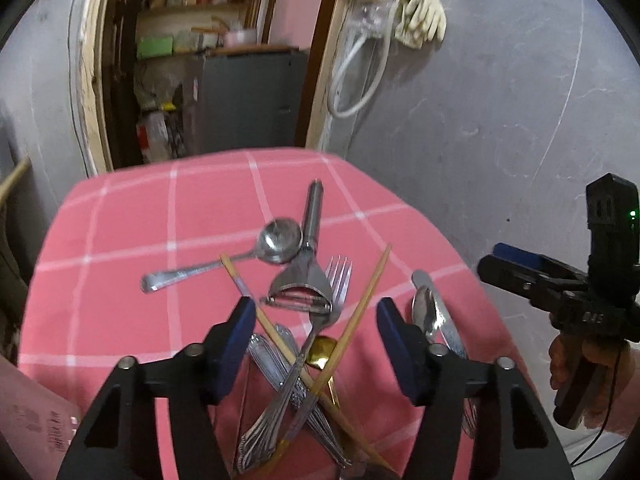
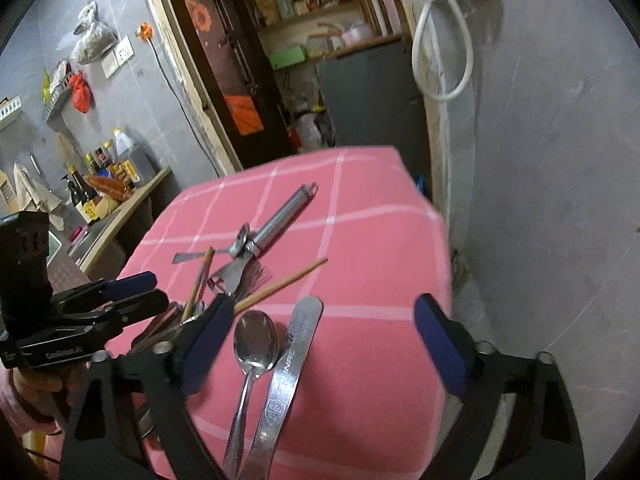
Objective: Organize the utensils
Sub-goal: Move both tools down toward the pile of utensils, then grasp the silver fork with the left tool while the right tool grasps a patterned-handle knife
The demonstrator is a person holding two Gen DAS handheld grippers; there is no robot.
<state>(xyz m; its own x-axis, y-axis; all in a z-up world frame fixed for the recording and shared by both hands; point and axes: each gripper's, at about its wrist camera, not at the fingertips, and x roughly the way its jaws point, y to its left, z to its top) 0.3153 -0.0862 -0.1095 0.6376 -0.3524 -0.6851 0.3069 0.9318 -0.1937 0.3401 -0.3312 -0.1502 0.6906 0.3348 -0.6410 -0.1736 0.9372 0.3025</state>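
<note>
Hovering apart, left gripper (image 1: 316, 322) over crossed steel fork (image 1: 320, 320), wooden chopsticks (image 1: 362, 300), right gripper (image 2: 324, 332) apart above shiny spoon (image 2: 255, 344)

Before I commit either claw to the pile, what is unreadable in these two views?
- Handle ends of the fork, chopsticks and gold spoon: left wrist view, hidden behind the left claw and cut by the bottom edge.
- Lower ends of the small spoon and flat steel piece: right wrist view, cut by the bottom edge.
- Crossed pile's stacking order: right wrist view, blurred and partly behind the right claw's finger.
</note>
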